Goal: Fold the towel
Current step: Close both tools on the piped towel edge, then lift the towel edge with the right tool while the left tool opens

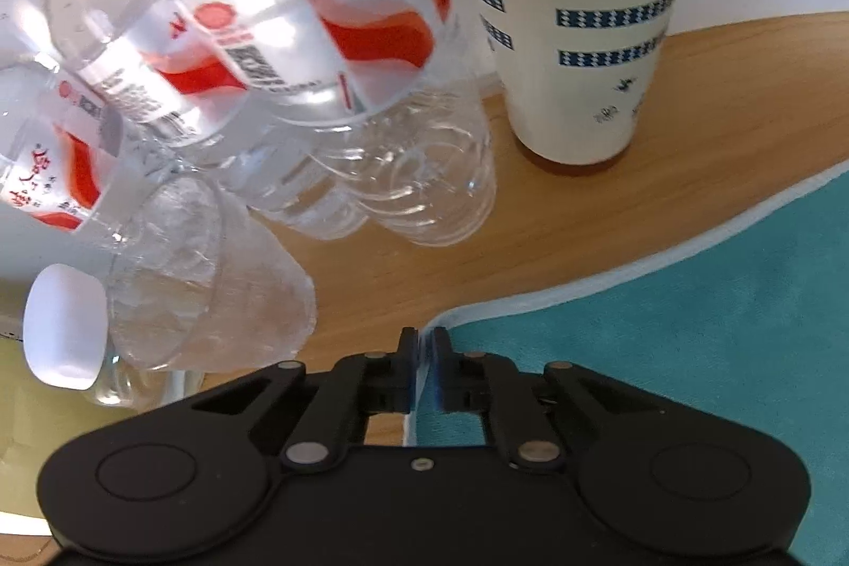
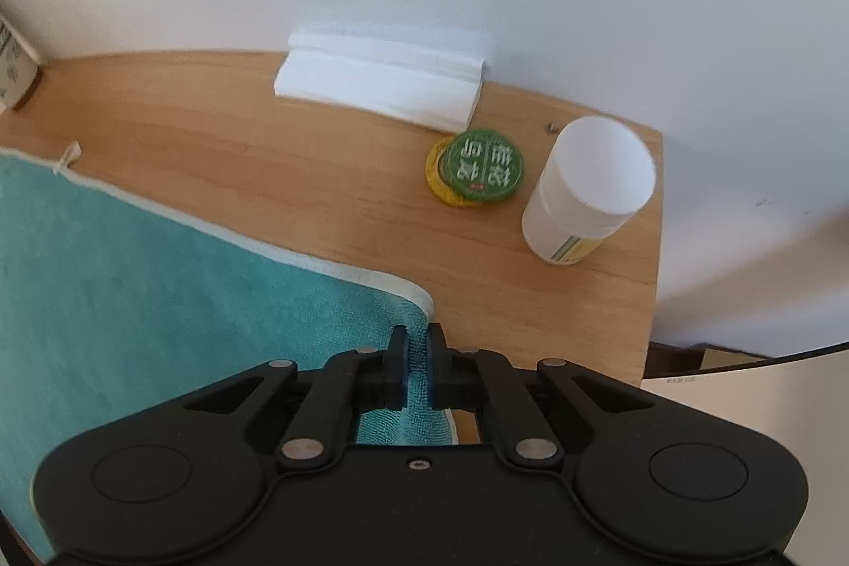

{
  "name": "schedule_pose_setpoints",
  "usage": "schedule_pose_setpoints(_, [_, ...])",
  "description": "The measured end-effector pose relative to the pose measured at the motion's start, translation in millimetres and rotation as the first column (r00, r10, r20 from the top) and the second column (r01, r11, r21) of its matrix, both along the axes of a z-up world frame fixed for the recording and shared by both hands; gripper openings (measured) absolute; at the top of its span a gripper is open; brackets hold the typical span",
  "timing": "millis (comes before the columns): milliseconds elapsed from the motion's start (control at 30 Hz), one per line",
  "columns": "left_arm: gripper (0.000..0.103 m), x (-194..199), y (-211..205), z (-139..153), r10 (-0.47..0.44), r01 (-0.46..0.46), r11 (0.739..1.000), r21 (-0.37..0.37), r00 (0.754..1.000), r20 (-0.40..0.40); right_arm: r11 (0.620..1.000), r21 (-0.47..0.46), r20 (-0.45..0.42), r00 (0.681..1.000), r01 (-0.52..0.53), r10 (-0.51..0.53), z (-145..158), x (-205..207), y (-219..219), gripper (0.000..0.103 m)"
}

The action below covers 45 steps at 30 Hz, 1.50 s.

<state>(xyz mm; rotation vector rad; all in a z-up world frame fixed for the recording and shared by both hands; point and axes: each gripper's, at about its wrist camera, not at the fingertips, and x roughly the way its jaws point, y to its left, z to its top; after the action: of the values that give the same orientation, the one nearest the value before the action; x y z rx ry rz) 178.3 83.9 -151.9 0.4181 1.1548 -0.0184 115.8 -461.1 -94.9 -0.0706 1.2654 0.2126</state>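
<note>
A teal towel point(image 1: 690, 316) with a pale hem lies flat on the wooden table point(image 1: 530, 216). In the left wrist view its far-left corner sits between the black fingers of my left gripper point(image 1: 424, 340), which is shut on it. The right wrist view shows the same towel point(image 2: 159, 301) spreading left, and my right gripper point(image 2: 418, 338) is shut on its far-right corner. A small white loop tag point(image 2: 68, 156) sticks out from the far hem.
Several clear plastic water bottles point(image 1: 254, 51) crowd close on the left, beside a tall cream cup point(image 1: 589, 19). On the right stand a white jar point(image 2: 589, 189), a green-lidded tin point(image 2: 480, 171) and folded white tissue point(image 2: 382, 83) by the wall. The table edge point(image 2: 652, 290) runs just right.
</note>
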Motion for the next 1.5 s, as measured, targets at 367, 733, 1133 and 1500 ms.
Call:
schedule_pose_setpoints(367, [0.004,-2.1,3.0,21.0,-0.014,0.015,1.000,-0.009,0.995,0.094,0.999,-0.012,0.113,0.992,0.049,-0.047,39.4,-11.9,-52.7,0.005])
schedule_pose_setpoints(733, [0.005,-47.5,9.7,54.4,-0.013,0.021,0.998,-0.051,0.986,0.164,0.996,-0.025,0.177,0.981,0.081,-0.075,77.5,-85.8,-100.4,0.006])
schedule_pose_setpoints(1133, [0.040,-3.8,0.6,6.2,-0.056,0.060,0.998,-0.036,0.993,0.107,0.994,-0.055,0.126,0.988,0.098,-0.091,50.9,-81.5,-113.3,0.006])
schedule_pose_setpoints(1500, [0.008,18.2,6.8,1.3,-0.102,0.118,0.966,-0.229,0.991,0.083,0.990,-0.053,0.115,0.985,0.132,-0.126,61.2,-71.6,-120.5,0.006])
